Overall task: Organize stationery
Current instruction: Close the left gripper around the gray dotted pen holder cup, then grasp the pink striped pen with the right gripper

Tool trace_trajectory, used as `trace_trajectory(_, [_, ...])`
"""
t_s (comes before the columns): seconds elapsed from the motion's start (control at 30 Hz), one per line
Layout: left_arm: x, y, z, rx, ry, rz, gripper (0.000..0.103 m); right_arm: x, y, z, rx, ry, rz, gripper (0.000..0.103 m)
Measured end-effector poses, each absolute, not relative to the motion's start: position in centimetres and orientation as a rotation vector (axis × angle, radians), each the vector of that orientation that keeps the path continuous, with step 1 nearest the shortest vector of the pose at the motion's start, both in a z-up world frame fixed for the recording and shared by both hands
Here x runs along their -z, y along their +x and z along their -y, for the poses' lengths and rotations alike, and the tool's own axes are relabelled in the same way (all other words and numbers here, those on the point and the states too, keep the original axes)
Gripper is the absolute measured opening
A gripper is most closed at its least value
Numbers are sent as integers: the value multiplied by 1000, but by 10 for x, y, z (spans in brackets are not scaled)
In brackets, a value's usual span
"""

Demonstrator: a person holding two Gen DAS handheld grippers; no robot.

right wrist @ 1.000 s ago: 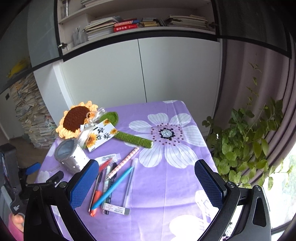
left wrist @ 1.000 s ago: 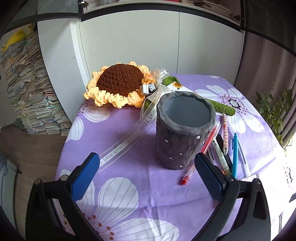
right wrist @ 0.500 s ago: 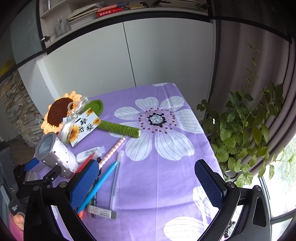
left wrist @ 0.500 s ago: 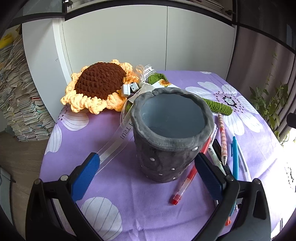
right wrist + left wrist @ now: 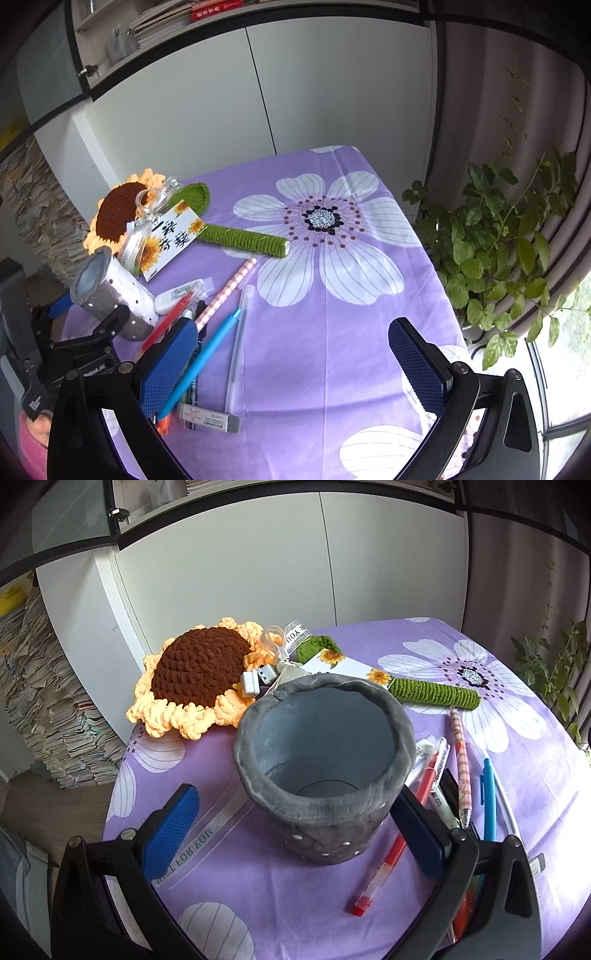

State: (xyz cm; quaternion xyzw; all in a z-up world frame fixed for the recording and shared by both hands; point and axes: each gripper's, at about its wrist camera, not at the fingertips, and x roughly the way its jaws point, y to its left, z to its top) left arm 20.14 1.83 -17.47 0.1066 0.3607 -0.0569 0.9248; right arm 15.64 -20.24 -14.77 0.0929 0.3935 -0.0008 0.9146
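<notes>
A grey felt pen holder stands upright and empty on the purple flowered tablecloth. My left gripper is open and straddles the holder: its right pad is close against the side, its left pad stands apart. Right of the holder lie a red pen, a pink striped pen and a blue pen. In the right wrist view my right gripper hangs open and empty above the cloth, its left finger over the pens, near a boxed eraser. The holder shows at the left.
A crochet sunflower with a green stem, ribbon and card lies behind the holder. White cabinets stand behind the table. Paper stacks stand on the floor to the left. A potted plant borders the table's right edge.
My left gripper has moved forward until the pen holder sits between its fingers. My right gripper has drifted closer over the pens, still open.
</notes>
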Motion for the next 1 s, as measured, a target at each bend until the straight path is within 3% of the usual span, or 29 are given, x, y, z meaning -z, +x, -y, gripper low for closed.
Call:
trace_trajectory(0.07, [178,205,-21,125,198,-754,99,148,154,204,4,197,-809,103])
trace_trajectory(0.13, [179,206,-24,153,165,-770,84,148,153,208,10,205,-808,103])
trace_trajectory(0.17, [180,206,-25,163,154,-782,68,148,153,209,13,210,-809,103])
trace_trajectory(0.67, [190,150,-63,100,260,-739,70,163,165,194,-51,245,-894,103])
trace_trajectory(0.83, [203,157,-71,133,190,-790,66,168,182,172,-79,223,-926,103])
trace_trajectory(0.93, [196,149,-73,145,166,-738,69,167,192,165,-78,209,-935,102])
trace_trajectory(1.0, [193,146,-73,134,167,-711,84,166,197,165,-79,216,-933,96])
